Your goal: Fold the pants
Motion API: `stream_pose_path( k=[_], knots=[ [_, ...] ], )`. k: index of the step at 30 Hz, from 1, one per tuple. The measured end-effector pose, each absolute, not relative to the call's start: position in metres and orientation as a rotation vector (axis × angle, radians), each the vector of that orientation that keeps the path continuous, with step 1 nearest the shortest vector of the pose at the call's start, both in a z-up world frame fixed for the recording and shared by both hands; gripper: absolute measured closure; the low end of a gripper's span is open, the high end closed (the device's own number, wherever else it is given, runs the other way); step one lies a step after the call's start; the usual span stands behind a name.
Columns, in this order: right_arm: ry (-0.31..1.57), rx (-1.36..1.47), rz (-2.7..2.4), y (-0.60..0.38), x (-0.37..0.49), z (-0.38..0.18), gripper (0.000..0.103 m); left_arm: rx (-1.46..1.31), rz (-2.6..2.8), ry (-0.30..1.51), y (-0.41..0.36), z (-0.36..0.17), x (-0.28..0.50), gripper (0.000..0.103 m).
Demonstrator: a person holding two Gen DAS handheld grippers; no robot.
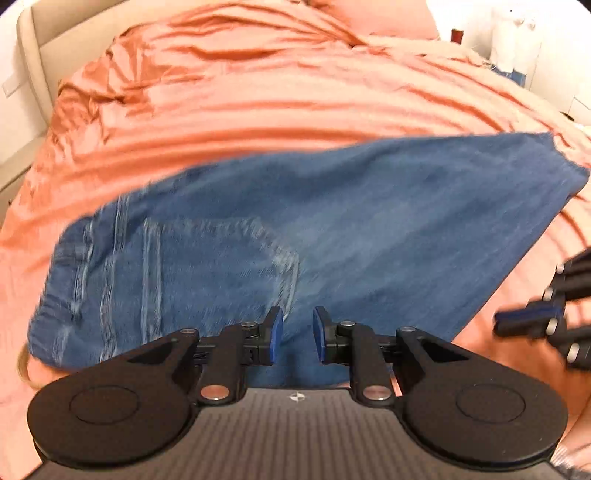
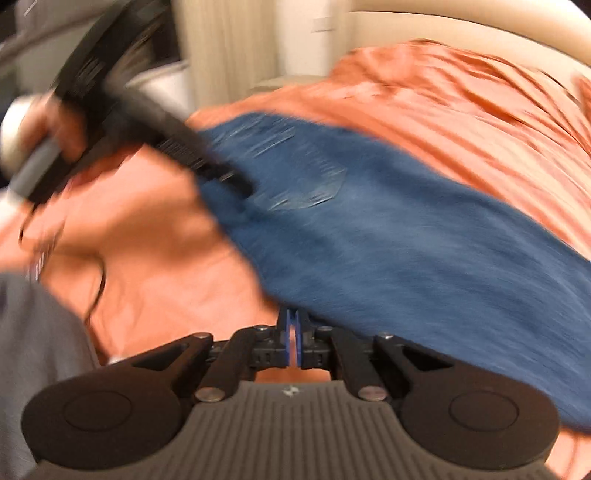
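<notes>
Between the parted blue pads of the left gripper (image 1: 297,334) only denim is seen; nothing is held. The right gripper (image 2: 294,341) is drawn nearly shut, apparently empty, though blur hinders certainty. Toward twelve o'clock from both, the jeans (image 1: 332,221) are spread flat on the orange bedsheet (image 1: 277,92), back pocket (image 1: 221,266) at ten o'clock.

A home bedroom: a bed with rumpled orange bedding (image 1: 295,92), a pillow (image 1: 388,16) and a padded beige headboard (image 1: 33,48).
</notes>
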State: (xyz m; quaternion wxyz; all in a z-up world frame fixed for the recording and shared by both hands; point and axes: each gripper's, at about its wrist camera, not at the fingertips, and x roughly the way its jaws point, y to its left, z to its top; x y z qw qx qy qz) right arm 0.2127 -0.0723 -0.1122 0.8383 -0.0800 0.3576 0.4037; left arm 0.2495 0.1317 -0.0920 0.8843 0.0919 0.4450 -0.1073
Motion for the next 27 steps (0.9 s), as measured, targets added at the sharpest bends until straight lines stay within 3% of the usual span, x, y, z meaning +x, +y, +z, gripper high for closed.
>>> stream_pose_path(
  k=[5, 9, 11, 13, 21, 27],
  knots=[
    [0.791, 0.124, 0.63, -0.166, 0.244, -0.079, 0.081, 0.227, -0.26, 0.882, 0.086, -0.07, 0.265, 0.079],
    [0.798, 0.33, 0.414, -0.269, 0.262, -0.069, 0.076, 0.231, -0.319, 0.866, 0.038, -0.061, 0.286, 0.079],
    [0.797, 0.429, 0.305, -0.328, 0.266, -0.067, 0.063, 0.225, -0.35, 0.872, 0.013, -0.063, 0.301, 0.079],
    [0.793, 0.506, 0.215, -0.382, 0.269, -0.068, 0.059, 0.231, -0.376, 0.879, -0.013, -0.067, 0.314, 0.079],
    [0.762, 0.817, -0.061, -0.564, 0.27, -0.112, 0.058, 0.23, -0.492, 0.885, -0.103, -0.101, 0.36, 0.079],
    [0.761, 0.991, -0.09, -0.621, 0.286, -0.169, 0.055, 0.263, -0.56, 0.915, -0.155, -0.129, 0.386, 0.079]
  ],
)
